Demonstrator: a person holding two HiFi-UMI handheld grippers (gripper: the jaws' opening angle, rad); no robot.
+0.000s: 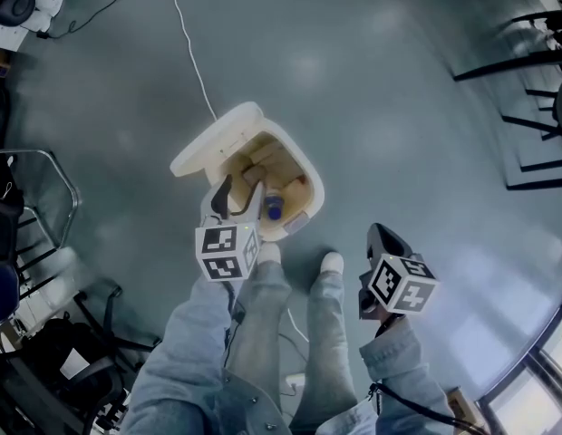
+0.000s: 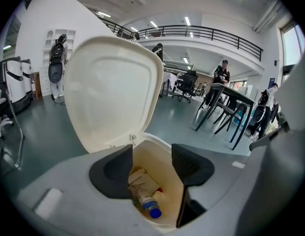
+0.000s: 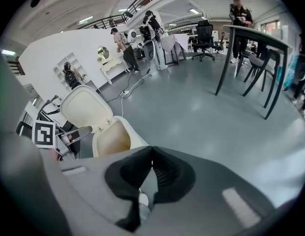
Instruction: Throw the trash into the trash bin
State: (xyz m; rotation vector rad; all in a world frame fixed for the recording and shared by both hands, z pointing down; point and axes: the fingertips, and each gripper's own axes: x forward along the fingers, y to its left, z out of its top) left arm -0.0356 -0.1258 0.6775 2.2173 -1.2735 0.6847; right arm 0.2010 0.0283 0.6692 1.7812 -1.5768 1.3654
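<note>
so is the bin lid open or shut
Open: the lid stands tipped back from the bin, and a bottle shows inside.

Cream plastic trash bin (image 1: 312, 192) mouth open from above; raised lid (image 1: 211, 141) walls its far side. Grey floor (image 1: 381, 89) around lies open.

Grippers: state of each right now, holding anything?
Left gripper: open, nothing between the jaws, over the open trash bin with a bottle lying inside.
Right gripper: shut, empty.
</note>
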